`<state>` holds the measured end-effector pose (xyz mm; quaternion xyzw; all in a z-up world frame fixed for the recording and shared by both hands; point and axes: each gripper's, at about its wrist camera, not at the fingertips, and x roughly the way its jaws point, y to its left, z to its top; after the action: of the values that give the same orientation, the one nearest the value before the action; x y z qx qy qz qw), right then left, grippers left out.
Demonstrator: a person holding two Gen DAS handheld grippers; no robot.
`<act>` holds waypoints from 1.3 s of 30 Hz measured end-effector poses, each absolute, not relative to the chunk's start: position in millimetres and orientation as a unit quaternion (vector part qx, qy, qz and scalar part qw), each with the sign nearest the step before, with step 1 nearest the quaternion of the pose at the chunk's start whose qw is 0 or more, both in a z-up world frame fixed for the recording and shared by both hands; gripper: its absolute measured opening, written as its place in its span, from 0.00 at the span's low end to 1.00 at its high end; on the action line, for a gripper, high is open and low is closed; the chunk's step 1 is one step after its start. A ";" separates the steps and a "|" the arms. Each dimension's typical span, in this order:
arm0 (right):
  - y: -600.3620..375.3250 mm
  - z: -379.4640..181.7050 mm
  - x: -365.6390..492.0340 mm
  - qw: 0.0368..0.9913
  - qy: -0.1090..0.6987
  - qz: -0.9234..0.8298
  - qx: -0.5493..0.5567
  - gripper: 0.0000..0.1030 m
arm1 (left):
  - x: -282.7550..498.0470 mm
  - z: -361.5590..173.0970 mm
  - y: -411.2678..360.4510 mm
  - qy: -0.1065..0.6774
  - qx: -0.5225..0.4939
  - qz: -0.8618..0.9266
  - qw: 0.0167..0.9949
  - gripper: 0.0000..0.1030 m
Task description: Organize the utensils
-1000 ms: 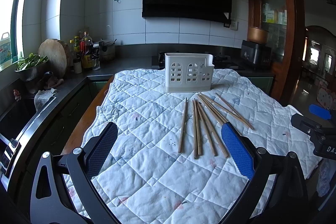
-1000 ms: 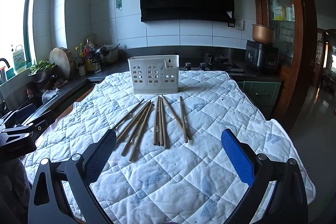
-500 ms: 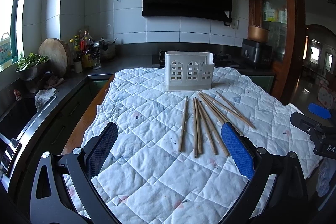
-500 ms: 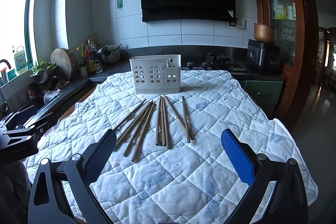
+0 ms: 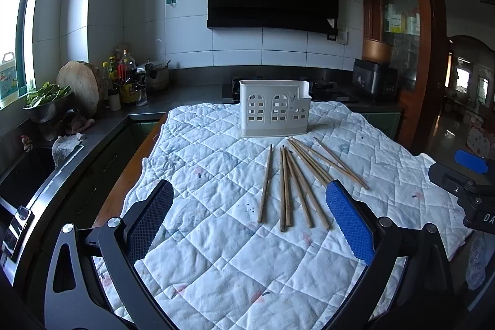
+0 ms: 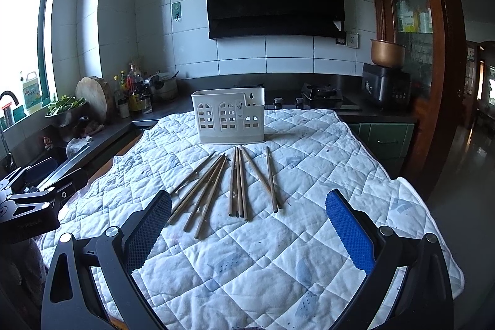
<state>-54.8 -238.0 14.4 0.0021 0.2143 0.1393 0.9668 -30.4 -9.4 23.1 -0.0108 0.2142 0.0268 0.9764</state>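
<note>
In the left wrist view, the left gripper [image 5: 249, 220] was spread wide, holding nothing. The white caddy [image 5: 274, 112] stood at frame centre on the quilt [image 5: 216, 252]; its inside could not be seen. The chopsticks [image 5: 294, 184] lay fanned just below it.

In the right wrist view, the right gripper [image 6: 249, 221] was likewise spread and empty, with the caddy [image 6: 230, 116] above the chopsticks [image 6: 222, 184] at centre.

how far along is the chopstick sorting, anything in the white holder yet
Nothing looks done: the wooden chopsticks all lie loose on the white quilted cloth, and none stick up from the white plastic utensil holder behind them. Nothing is in hand; the left gripper and right gripper are both open and empty. Every chopstick remains to be moved.
</note>
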 end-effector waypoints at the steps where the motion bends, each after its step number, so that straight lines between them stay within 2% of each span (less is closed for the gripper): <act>1: -238.0 15.3 -55.9 0.967 0.213 0.139 0.002 0.94 | -31.3 24.8 -9.3 0.213 -0.011 0.026 0.977 0.95; 22: -232.9 25.1 -71.4 0.970 0.198 0.137 -0.007 0.94 | -40.8 33.2 -4.0 0.211 -0.016 0.024 0.977 0.95; 39: -233.0 27.1 -39.6 0.967 0.214 0.141 -0.009 0.94 | -11.1 37.1 -6.4 0.230 -0.008 0.014 0.973 0.95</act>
<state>-39.6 -233.0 27.1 -0.0091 0.2137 0.1409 0.9667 -11.1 -6.4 37.1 -0.0082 0.2296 0.0143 0.9732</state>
